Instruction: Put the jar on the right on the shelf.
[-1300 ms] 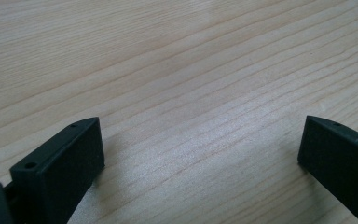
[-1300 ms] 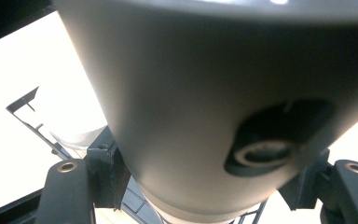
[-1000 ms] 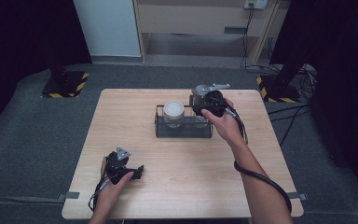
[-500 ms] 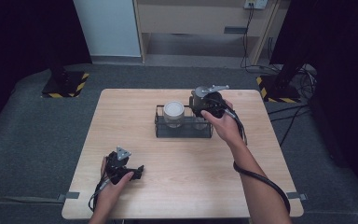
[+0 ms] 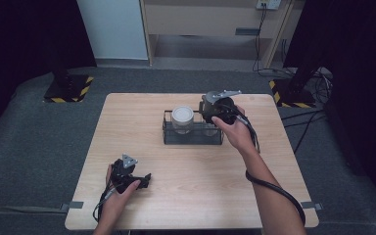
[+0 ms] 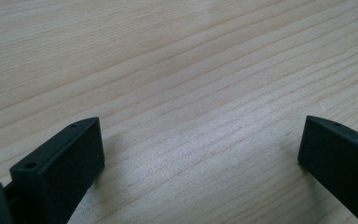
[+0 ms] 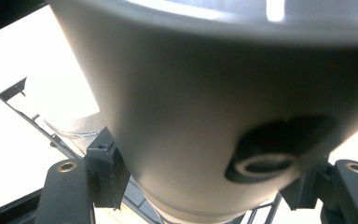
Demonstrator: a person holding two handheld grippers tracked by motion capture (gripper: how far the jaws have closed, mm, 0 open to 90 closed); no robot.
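**Fingers spread at left, clamped on a jar at right**

Fingers [image 6: 65, 172] of the left gripper [image 5: 144, 180] stand wide apart, with bare wood grain between them, low over the near-left part of the counter [image 5: 191, 196]. That counter is pale wood, set on grey carpet; black stand bases with yellow-and-black hazard stripes [image 5: 68, 88] sit on the floor at the far left and far right, and a light wooden cabinet [image 5: 210, 24] stands against the back wall beside a white panel.

Near the counter's far middle sits a black wire rack [image 5: 193, 133]. A jar with a round white lid [image 5: 182, 116] stands in its left part. At the rack's right end, the right gripper [image 7: 205, 186] pinches a second jar [image 7: 205, 107], its fingers pressed on either side of a smooth, grey-toned curved body; the close view is too blurred to tell more of it.

The left hand [image 5: 120, 188] rests low on the counter, forearm coming from the near edge. The right hand [image 5: 235, 129] reaches forward over the rack, arm extended, with the cable [image 5: 274, 188] looping beside the forearm
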